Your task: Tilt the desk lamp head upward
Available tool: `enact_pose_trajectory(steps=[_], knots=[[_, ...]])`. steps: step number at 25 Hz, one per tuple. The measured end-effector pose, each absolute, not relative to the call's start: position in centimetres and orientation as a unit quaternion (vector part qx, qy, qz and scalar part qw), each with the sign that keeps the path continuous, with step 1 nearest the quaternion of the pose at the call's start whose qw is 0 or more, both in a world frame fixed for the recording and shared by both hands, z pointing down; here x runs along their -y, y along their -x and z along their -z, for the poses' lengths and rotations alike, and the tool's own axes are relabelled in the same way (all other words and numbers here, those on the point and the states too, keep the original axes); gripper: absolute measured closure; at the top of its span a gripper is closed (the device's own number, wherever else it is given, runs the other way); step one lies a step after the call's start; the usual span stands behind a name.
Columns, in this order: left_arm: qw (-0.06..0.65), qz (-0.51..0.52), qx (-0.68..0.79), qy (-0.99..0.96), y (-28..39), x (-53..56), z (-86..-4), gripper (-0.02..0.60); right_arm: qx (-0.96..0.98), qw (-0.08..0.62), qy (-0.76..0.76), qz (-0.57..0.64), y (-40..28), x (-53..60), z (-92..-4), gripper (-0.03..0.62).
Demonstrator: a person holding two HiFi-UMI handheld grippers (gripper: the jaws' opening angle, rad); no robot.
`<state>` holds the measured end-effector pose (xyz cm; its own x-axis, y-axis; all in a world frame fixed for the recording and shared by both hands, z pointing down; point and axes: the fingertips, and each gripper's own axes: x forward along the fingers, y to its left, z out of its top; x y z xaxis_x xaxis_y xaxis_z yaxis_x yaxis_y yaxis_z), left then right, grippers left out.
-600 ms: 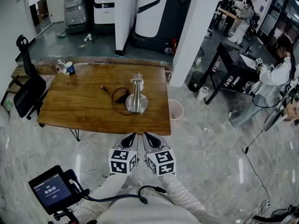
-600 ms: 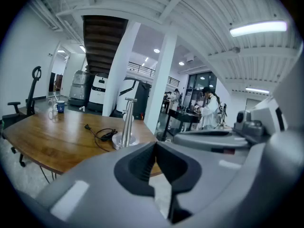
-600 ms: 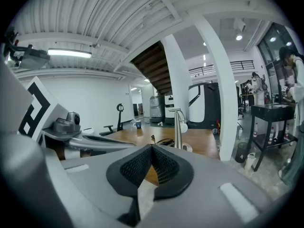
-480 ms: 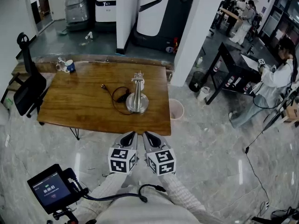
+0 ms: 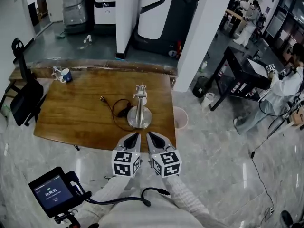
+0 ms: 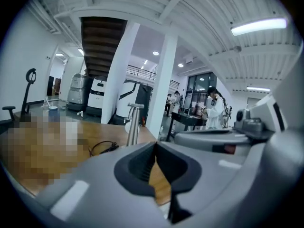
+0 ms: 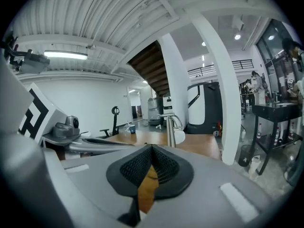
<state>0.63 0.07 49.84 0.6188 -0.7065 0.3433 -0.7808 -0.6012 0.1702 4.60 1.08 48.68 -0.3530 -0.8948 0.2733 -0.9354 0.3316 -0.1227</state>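
A silver desk lamp (image 5: 139,109) stands on the wooden table (image 5: 71,113), near its right front part, on a round metal base with an upright post and a small white head (image 5: 141,90) at the top. The same lamp (image 6: 132,123) shows in the left gripper view, and the lamp (image 7: 170,128) again in the right gripper view. My left gripper (image 5: 134,137) and right gripper (image 5: 149,137) hover side by side at the table's near edge, short of the lamp. Both are shut with nothing between the jaws.
A black cord with plug (image 5: 116,106) curls left of the lamp base. A blue cup (image 5: 67,74) sits at the table's far left corner. A black office chair (image 5: 24,94) stands left of the table, a bin (image 5: 180,118) at its right, a white pillar (image 5: 199,32) beyond.
The view has moved closer to the table; both grippers now reach its near edge, nearer the lamp. Their jaws stay shut.
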Motion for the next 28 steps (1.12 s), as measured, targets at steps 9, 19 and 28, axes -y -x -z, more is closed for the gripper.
enact_pose_trajectory(steps=[9, 19, 28], knots=[[0.154, -0.137, 0.384, -0.9, -1.6, 12.0, -50.9, 0.529, 0.796, 0.076, -0.583, -0.144, -5.5, 10.7, -49.2, 0.595], [0.143, -0.149, 0.354, -0.912, -4.3, 16.3, -52.3, 0.462, 0.785, 0.079, -0.59, -0.173, -9.0, 14.9, -50.2, 0.595], [0.163, -0.149, 0.36, -0.907, -4.8, 16.8, -53.4, 0.446, 0.817, -0.007, -0.514, -0.261, -11.6, 19.4, -46.4, 0.533]])
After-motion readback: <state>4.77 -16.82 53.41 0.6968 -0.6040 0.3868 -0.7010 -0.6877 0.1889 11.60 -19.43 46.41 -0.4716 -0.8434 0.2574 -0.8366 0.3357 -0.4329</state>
